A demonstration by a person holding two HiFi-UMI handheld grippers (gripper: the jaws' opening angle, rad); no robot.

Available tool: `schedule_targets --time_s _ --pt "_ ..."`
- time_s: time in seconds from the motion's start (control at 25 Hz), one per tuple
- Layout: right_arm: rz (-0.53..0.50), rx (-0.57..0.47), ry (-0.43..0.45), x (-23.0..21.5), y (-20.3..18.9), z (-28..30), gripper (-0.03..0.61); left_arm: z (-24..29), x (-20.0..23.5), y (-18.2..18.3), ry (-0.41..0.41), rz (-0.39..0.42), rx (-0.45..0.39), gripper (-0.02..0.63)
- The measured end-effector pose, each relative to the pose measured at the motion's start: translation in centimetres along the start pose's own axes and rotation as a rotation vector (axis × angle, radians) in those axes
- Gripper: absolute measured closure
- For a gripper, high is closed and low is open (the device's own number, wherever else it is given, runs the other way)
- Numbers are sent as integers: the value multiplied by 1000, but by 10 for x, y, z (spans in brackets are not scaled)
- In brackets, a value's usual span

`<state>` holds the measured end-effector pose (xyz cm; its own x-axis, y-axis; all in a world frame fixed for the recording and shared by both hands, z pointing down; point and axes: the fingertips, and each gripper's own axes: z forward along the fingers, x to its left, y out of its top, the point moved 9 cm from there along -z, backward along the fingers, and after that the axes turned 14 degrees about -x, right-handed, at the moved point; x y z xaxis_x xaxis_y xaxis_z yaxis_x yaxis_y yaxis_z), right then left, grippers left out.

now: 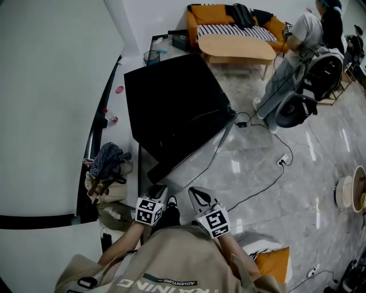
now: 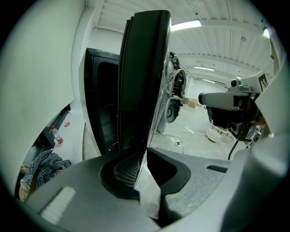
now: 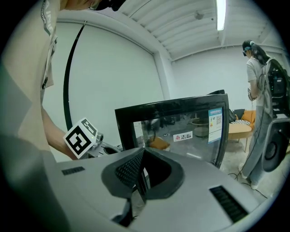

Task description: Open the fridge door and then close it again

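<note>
The black fridge [image 1: 171,100] stands just ahead of me, seen from above. Its glass door [image 1: 191,150] is swung a little out from the cabinet. My left gripper [image 1: 158,193] is at the door's free edge. In the left gripper view the door [image 2: 142,77] runs edge-on straight into that gripper [image 2: 146,158], which is shut on it, with the dark cabinet [image 2: 102,104] behind. My right gripper [image 1: 200,200] hangs close beside it, in front of the glass [image 3: 181,131]. Its jaws meet with nothing between them [image 3: 142,174].
A white wall runs along the left, with a bag and cloth [image 1: 106,171] and a bottle [image 1: 110,118] at its foot. Cables [image 1: 269,166] and a power strip [image 1: 282,160] lie on the floor to the right. A wooden table [image 1: 237,48], an orange sofa [image 1: 229,17] and a person [image 1: 297,51] are behind.
</note>
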<state>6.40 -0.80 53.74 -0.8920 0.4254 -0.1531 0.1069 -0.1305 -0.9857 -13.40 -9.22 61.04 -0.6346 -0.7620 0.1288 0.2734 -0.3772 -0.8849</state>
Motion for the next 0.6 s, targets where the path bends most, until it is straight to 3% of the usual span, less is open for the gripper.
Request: schedule_targets --time_s 0.2,0.4,0.6 --pt "31 0 73 -3 -11 -23 583 -7 -23 -8 71 -8 -2 566" --pt "-60 55 179 -7 -32 -43 583 -7 -44 -10 137 -26 -9 566" --pt "-6 92 211 -3 -42 -57 583 -7 -64 -13 191 -26 7 565"
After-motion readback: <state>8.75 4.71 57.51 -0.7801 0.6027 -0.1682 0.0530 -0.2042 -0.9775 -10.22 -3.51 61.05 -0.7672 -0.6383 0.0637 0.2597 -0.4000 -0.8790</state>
